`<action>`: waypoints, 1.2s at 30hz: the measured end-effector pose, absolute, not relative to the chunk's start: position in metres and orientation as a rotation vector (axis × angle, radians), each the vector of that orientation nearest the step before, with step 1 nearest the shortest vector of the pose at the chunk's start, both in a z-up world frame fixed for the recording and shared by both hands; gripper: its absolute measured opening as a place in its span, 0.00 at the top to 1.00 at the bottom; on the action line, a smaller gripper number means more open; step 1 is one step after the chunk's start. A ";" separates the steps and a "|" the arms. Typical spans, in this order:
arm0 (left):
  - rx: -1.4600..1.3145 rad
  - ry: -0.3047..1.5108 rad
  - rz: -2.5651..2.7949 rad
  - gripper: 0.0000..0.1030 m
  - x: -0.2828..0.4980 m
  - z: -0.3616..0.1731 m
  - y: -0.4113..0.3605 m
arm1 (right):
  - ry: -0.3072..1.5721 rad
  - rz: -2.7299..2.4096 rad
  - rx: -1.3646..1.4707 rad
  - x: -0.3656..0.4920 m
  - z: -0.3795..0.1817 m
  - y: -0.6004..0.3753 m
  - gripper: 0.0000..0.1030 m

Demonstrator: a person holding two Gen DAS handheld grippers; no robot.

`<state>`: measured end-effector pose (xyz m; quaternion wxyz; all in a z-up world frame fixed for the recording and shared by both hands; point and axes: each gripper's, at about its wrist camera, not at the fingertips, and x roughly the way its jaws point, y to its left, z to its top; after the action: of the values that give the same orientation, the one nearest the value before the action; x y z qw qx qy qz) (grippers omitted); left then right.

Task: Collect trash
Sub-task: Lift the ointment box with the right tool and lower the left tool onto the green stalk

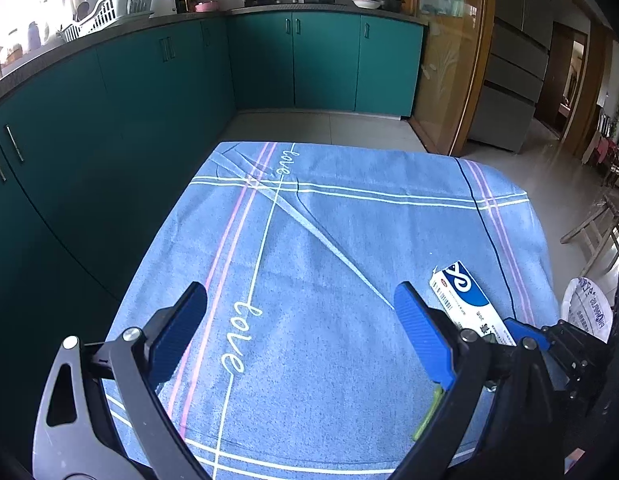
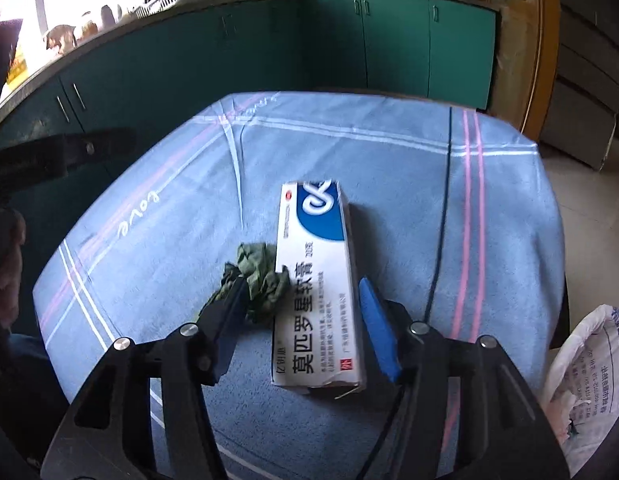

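A: Trash first: is your right gripper [image 2: 301, 320] on the ointment box [image 2: 317, 280]?

B: Its fingers straddle the box, jaws partly apart; whether they pinch it, you cannot tell. A leafy green scrap [image 2: 261, 280] sits touching the box's left side.

A: And your left gripper [image 1: 301, 332]?

B: Wide, holding nothing, over bare blue tablecloth [image 1: 309, 240]. The white sack [image 2: 589, 360] waits at the near right, probably for the drop.

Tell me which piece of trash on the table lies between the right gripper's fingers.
The white and blue box. It lies between the open right gripper fingers; the crumpled green leaf lies beside it.
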<state>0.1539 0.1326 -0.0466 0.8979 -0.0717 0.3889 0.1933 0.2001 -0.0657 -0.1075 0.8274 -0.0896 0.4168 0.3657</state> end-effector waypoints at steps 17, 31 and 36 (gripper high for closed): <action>-0.132 0.846 0.342 0.08 0.155 -0.055 0.124 | 0.893 0.775 -0.249 0.193 -0.118 -0.071 0.57; 0.055 0.968 -0.017 0.18 0.163 -0.090 0.040 | 0.883 0.674 -0.122 0.205 -0.107 -0.121 0.57; 0.119 1.037 -0.079 0.48 0.168 -0.111 0.017 | 0.884 0.656 -0.102 0.205 -0.107 -0.128 0.46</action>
<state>0.1682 0.0170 -0.1111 0.8662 0.0568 0.4951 -0.0375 0.2053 -0.1277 -0.1071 0.8511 -0.0483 0.4197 0.3118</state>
